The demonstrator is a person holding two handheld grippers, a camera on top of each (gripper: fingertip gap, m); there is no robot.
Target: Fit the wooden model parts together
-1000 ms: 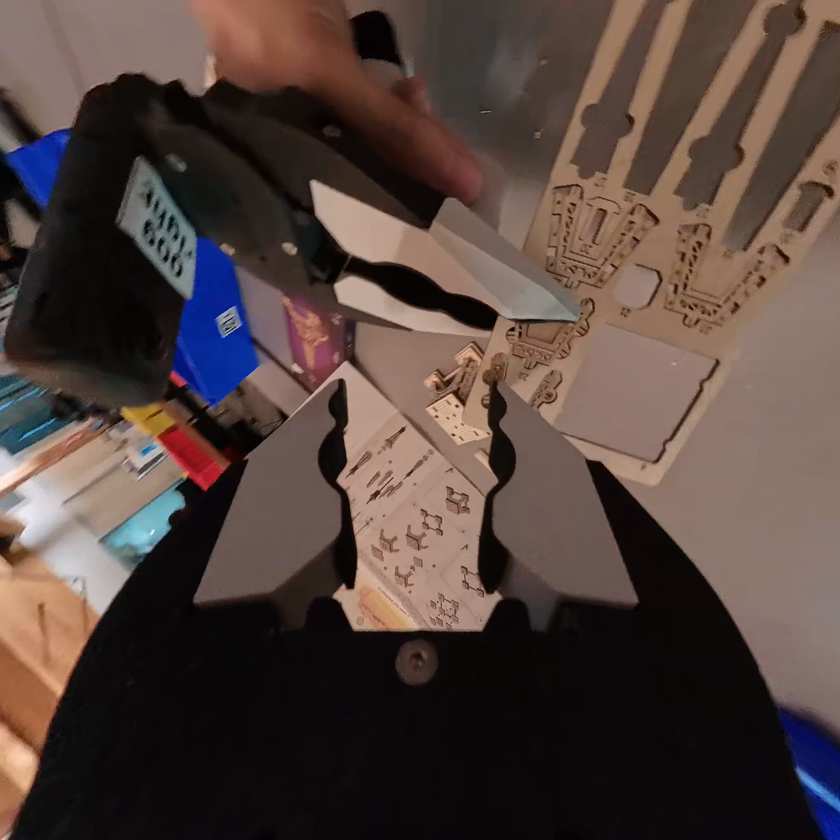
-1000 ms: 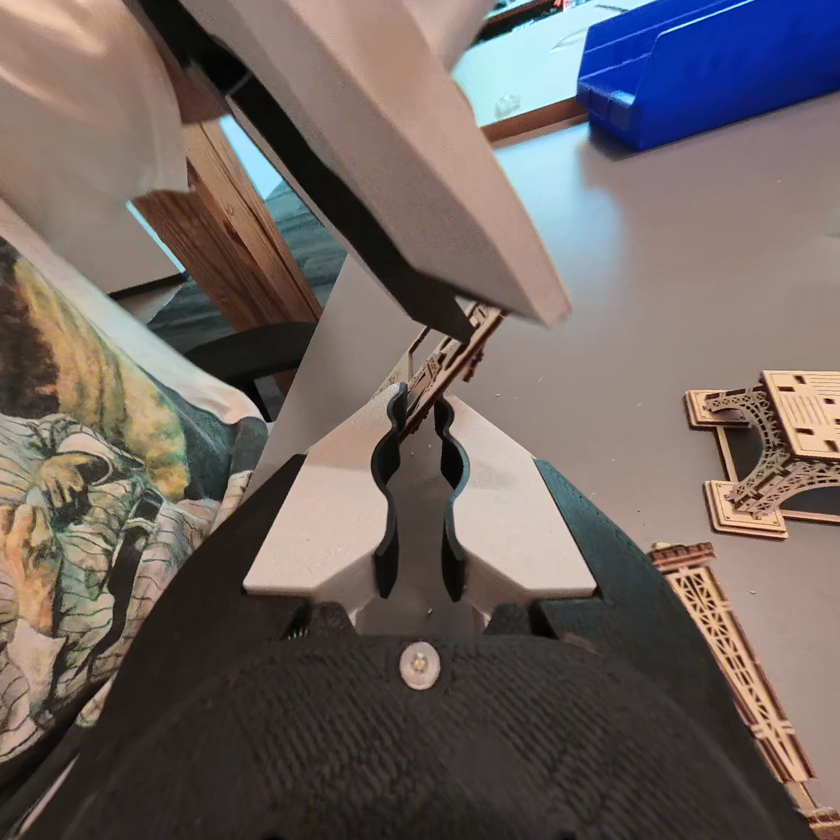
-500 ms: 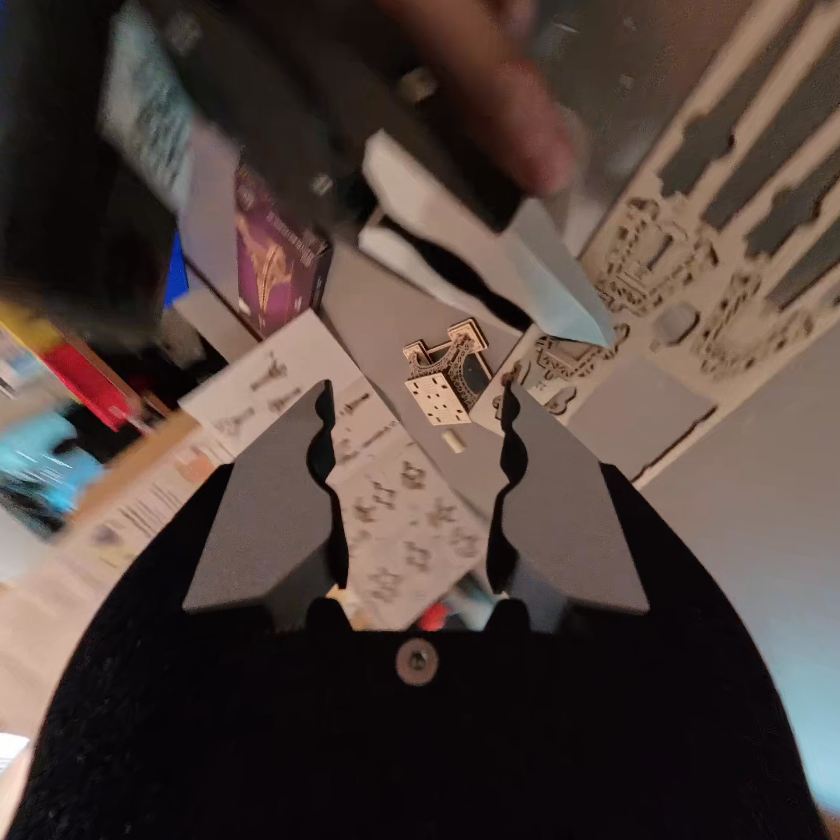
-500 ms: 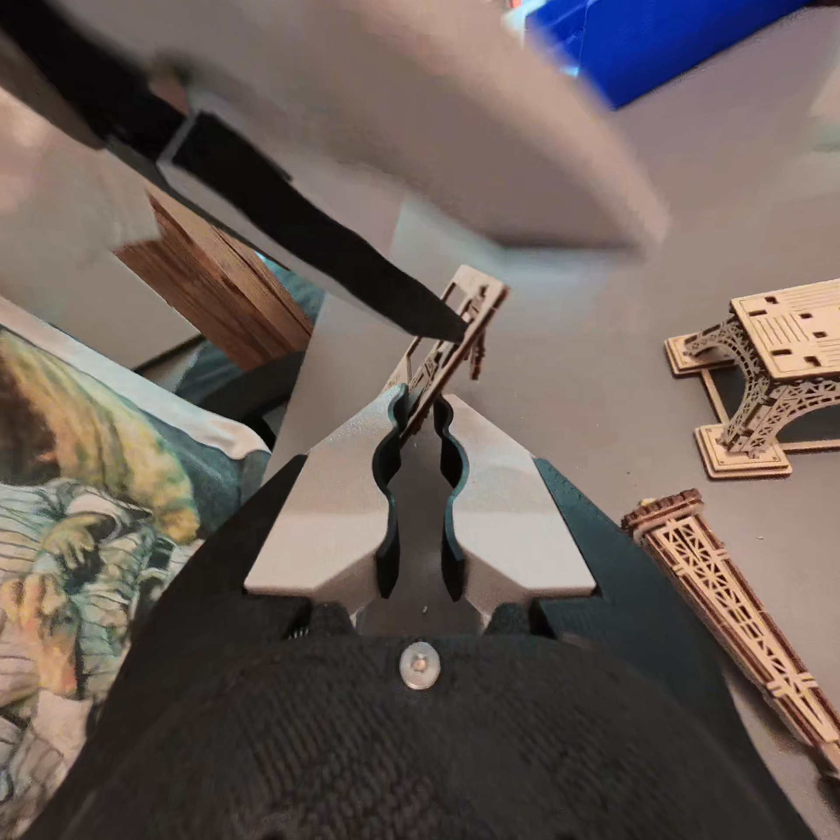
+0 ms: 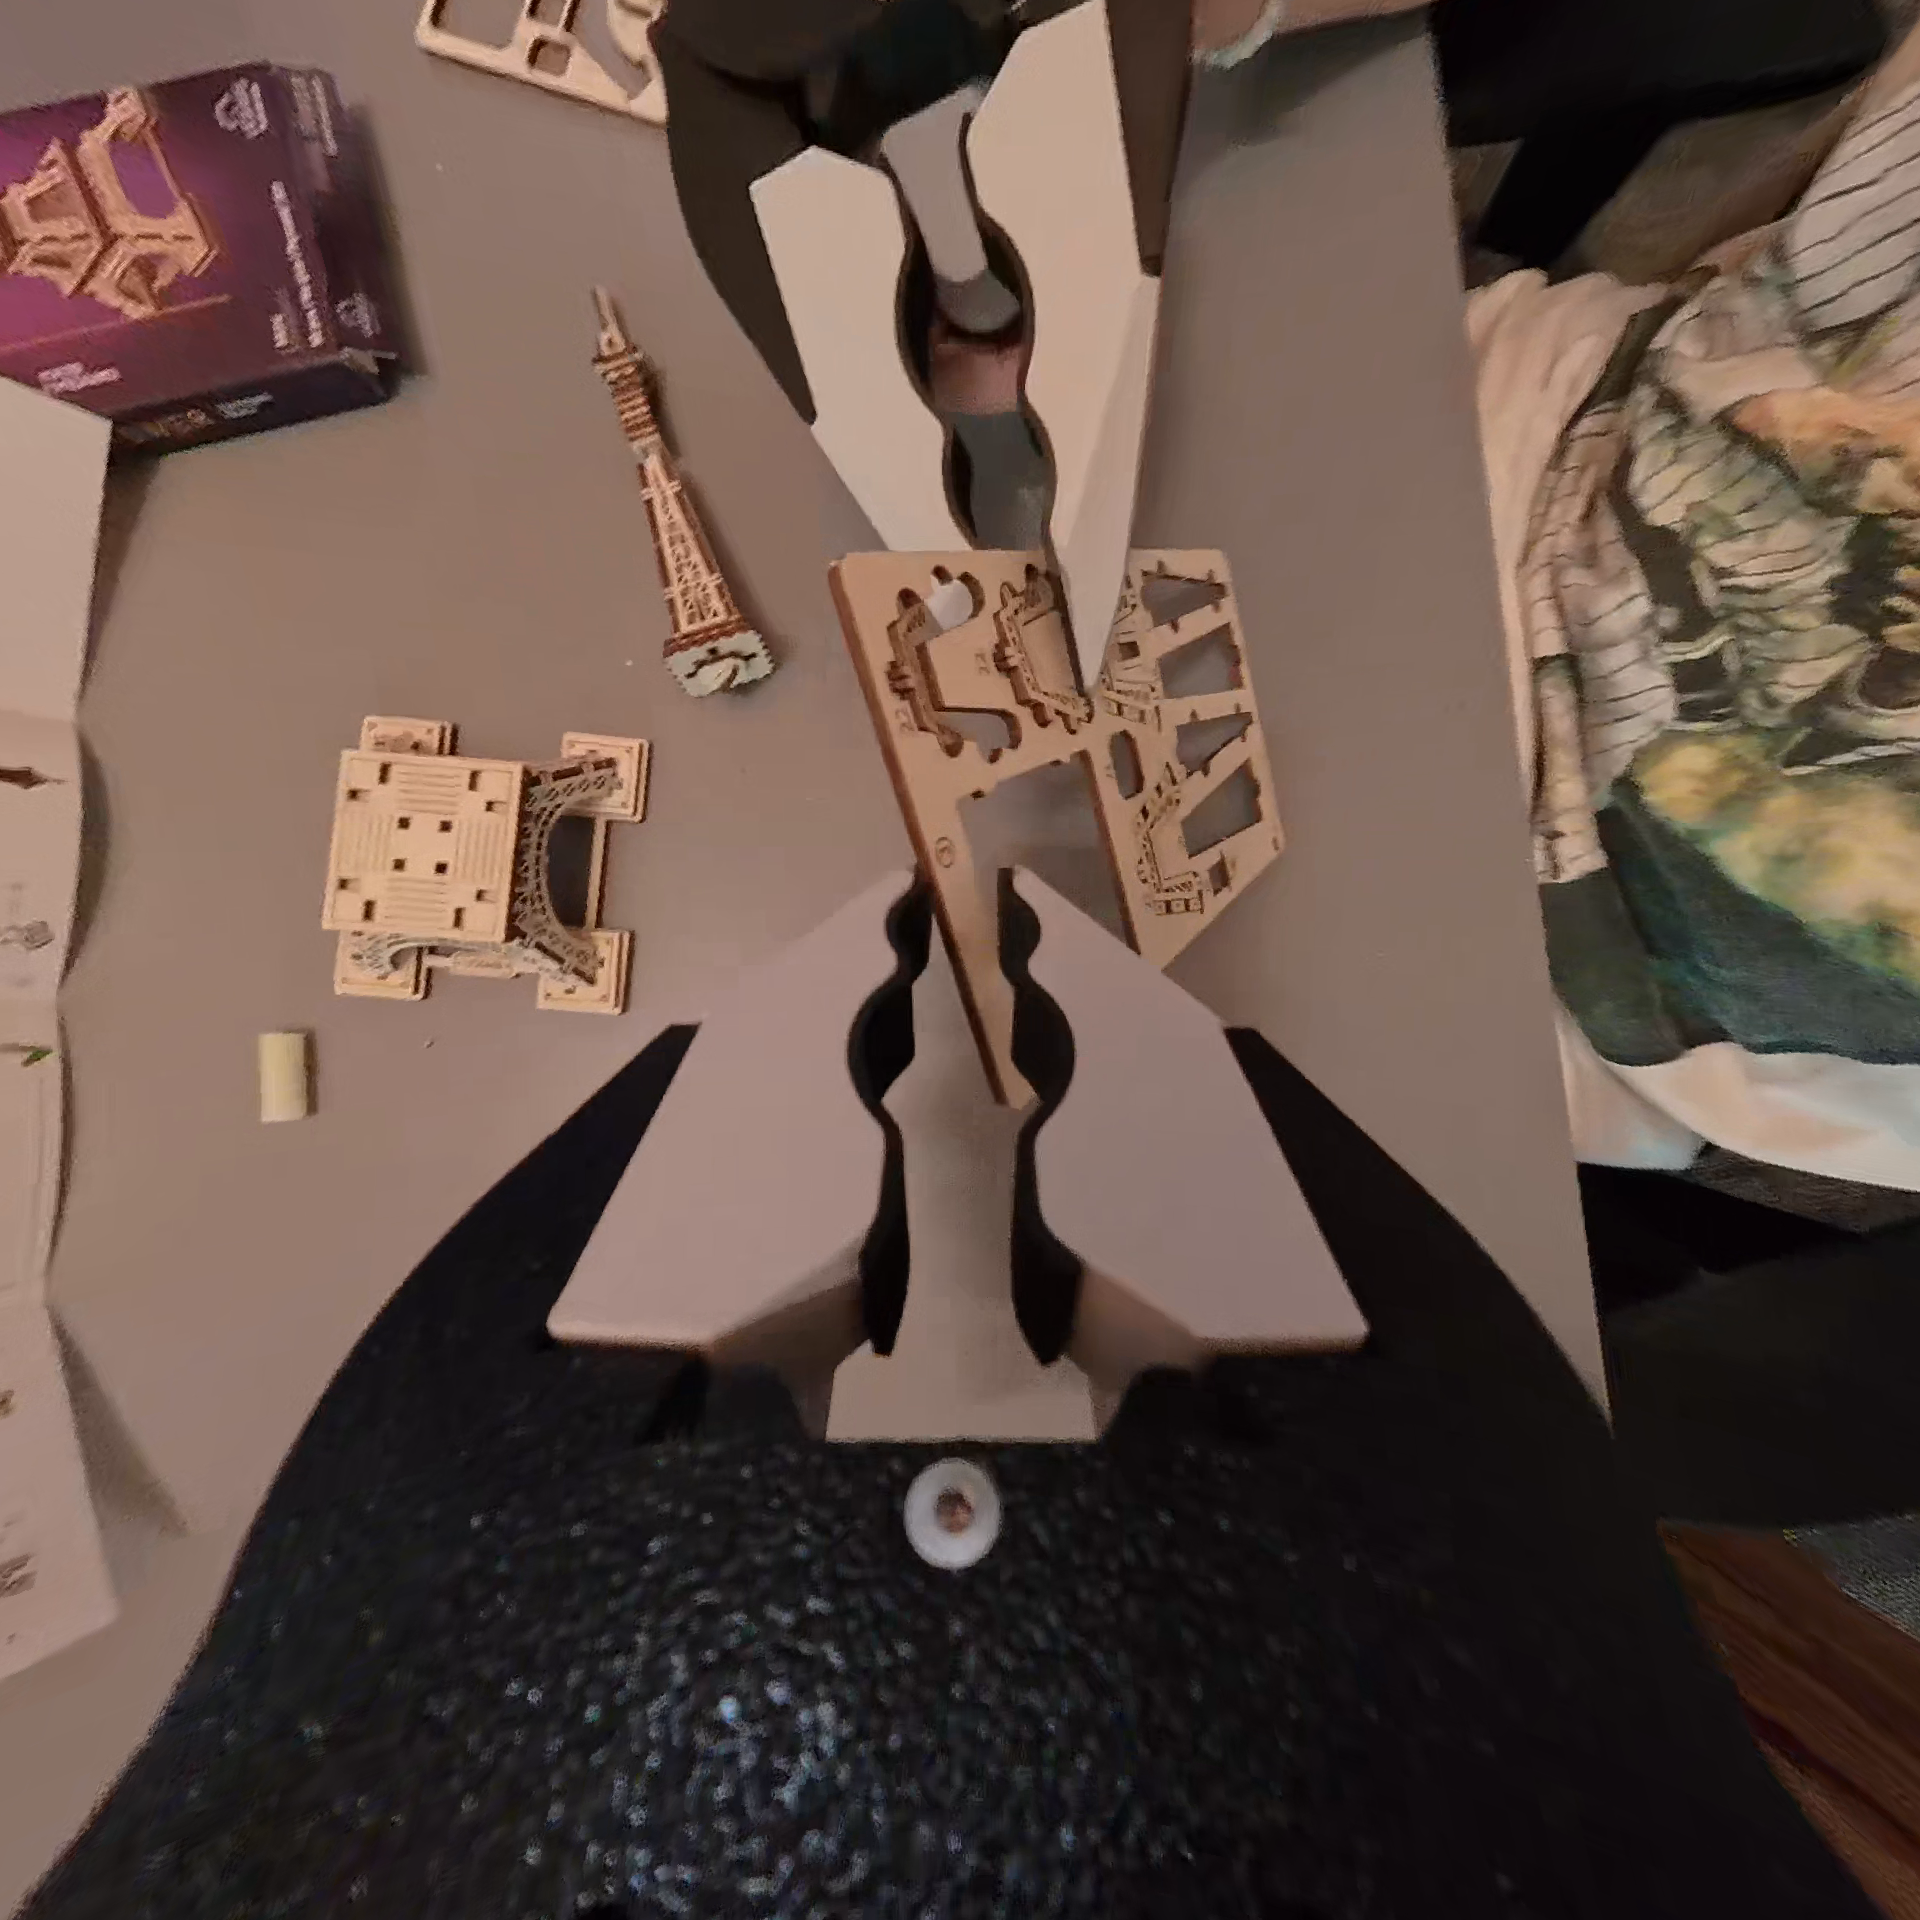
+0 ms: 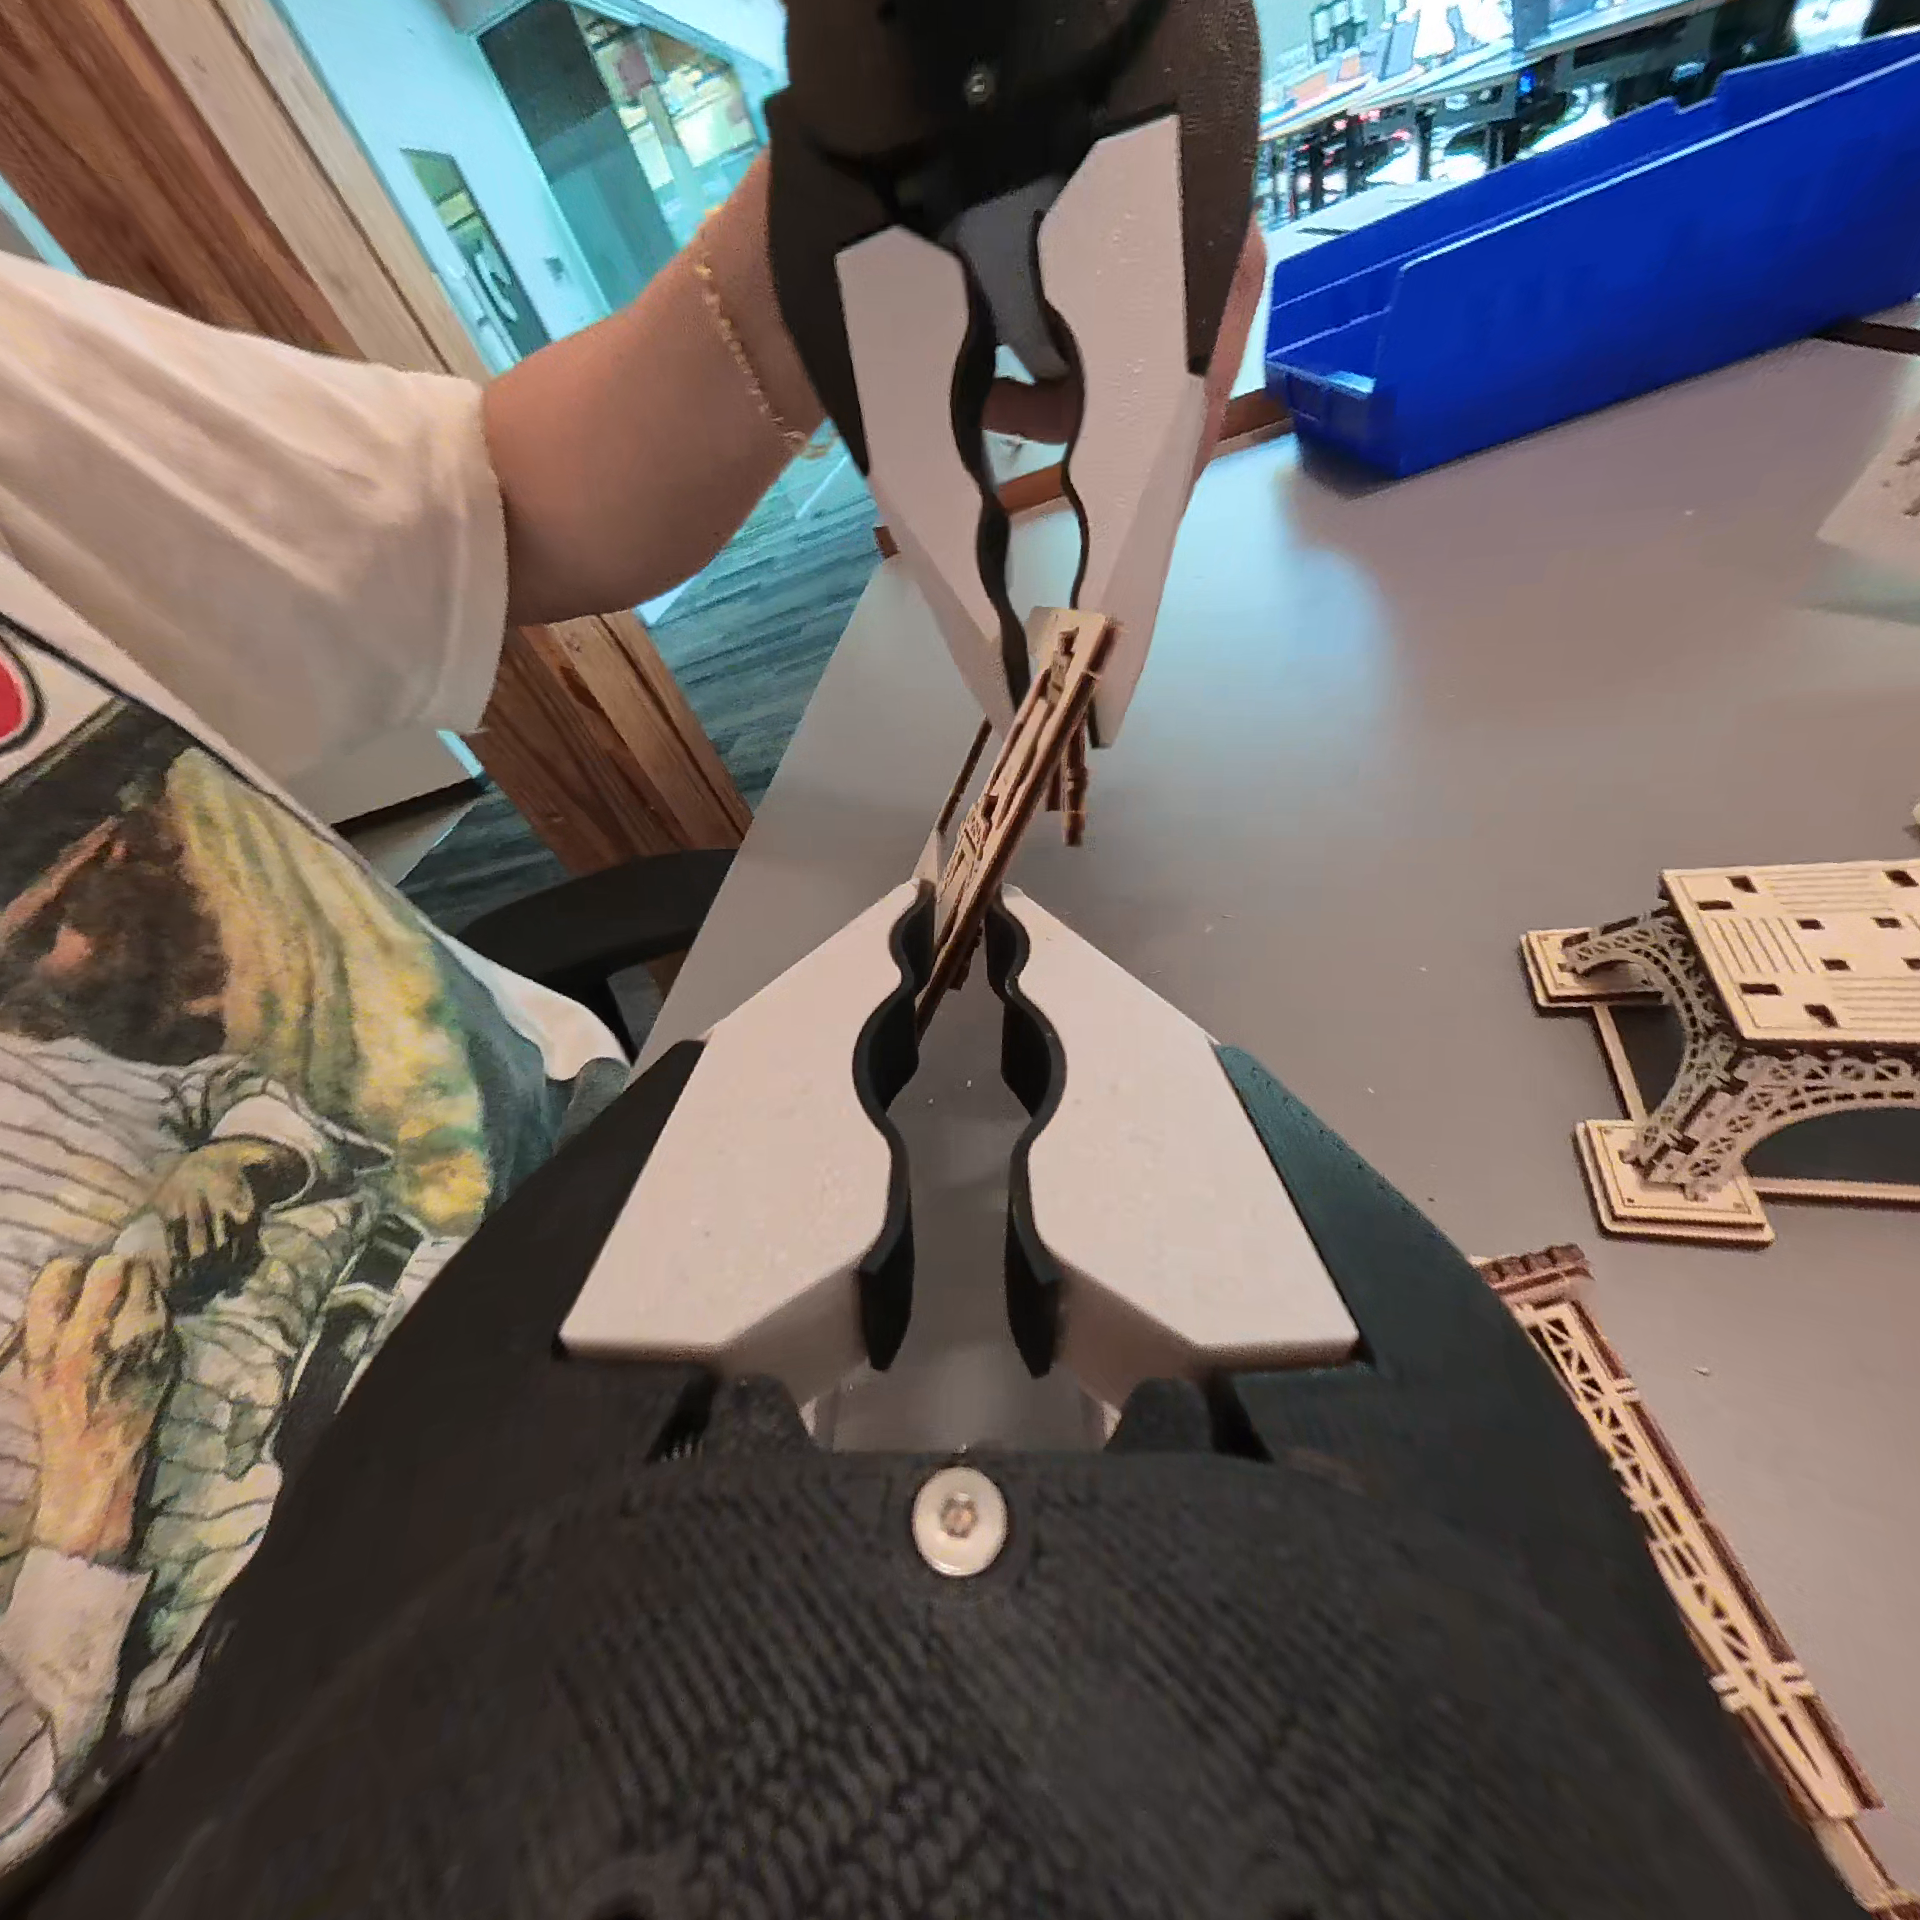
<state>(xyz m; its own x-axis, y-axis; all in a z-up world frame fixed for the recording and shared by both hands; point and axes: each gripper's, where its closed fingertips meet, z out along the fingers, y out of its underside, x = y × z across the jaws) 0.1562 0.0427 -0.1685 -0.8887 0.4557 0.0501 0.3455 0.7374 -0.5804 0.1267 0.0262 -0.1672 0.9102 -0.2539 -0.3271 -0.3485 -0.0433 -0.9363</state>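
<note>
A small wooden parts sheet [image 5: 987, 779] with several cut-outs is held above the grey table [image 5: 312, 582] between both grippers. My left gripper [image 5: 963, 883] is shut on its lower strip. My right gripper [image 6: 954, 914] is shut on the opposite edge of the sheet [image 6: 1023, 769], seen edge-on. Each gripper shows in the other's view: the right one [image 5: 1023, 540] at the sheet's far edge, the left one [image 6: 1049, 717] at the top. The assembled tower base [image 5: 478, 862] [image 6: 1766, 1039] and the tower spire [image 5: 675, 520] [image 6: 1662, 1558] lie on the table.
A purple box [image 5: 187, 249], instruction paper [image 5: 31, 935], a small pale cylinder [image 5: 283, 1075] and another cut-out sheet [image 5: 551, 52] lie to the left. A blue bin [image 6: 1558, 291] stands at the table's far side. The person's shirt [image 5: 1714, 727] is beyond the table edge. About 4 cm separates my left fingertips from my right.
My left gripper swung round to face the right gripper and closed from wide open onto the sheet. The right gripper has kept its hold on the sheet.
</note>
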